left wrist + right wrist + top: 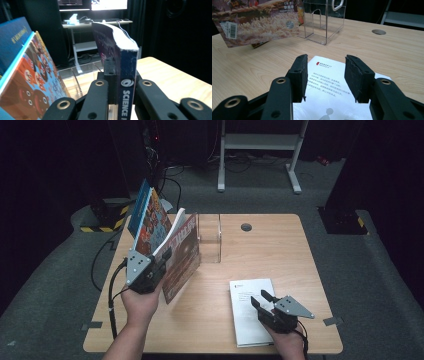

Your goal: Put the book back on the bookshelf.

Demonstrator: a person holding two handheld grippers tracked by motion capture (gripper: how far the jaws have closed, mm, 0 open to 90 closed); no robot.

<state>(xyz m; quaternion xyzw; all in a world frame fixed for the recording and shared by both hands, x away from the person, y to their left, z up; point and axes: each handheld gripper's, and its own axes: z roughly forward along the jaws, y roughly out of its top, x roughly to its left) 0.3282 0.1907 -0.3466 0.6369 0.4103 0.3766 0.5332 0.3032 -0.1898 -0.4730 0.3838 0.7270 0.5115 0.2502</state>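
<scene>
Item one: the left gripper (pixel 161 261), which we found raised above the left side of the table (pixel 280 250). Its jaws were clamped on the spine end of a dark paperback (pixel 125 75). In the left gripper view we read "SCIENCE" on that spine, with the pads pressed to both covers. From above, the paperback (pixel 181 255) stood tilted, its lower corner clear of the tabletop.

Item two: a picture book (pixel 152 222) with an orange cartoon cover, leaning just left of the paperback. Behind it we noted a blue book (pixel 140 207). Whether these two touched the gripper we could not tell.

Item three: a clear plastic stand (pixel 210 237), upright near the middle of the table, just right of the paperback.

Item four: the right gripper (pixel 265 301), held low over the right front of the table. We saw its jaws parted about halfway, with nothing between the pads (pixel 299 75).

Item five: a white booklet (pixel 247 312), flat on the table beneath the right gripper. We saw printed text on its cover (pixel 329 85).

Item six: a round hole (pixel 246 226) in the tabletop, beyond the stand.
</scene>
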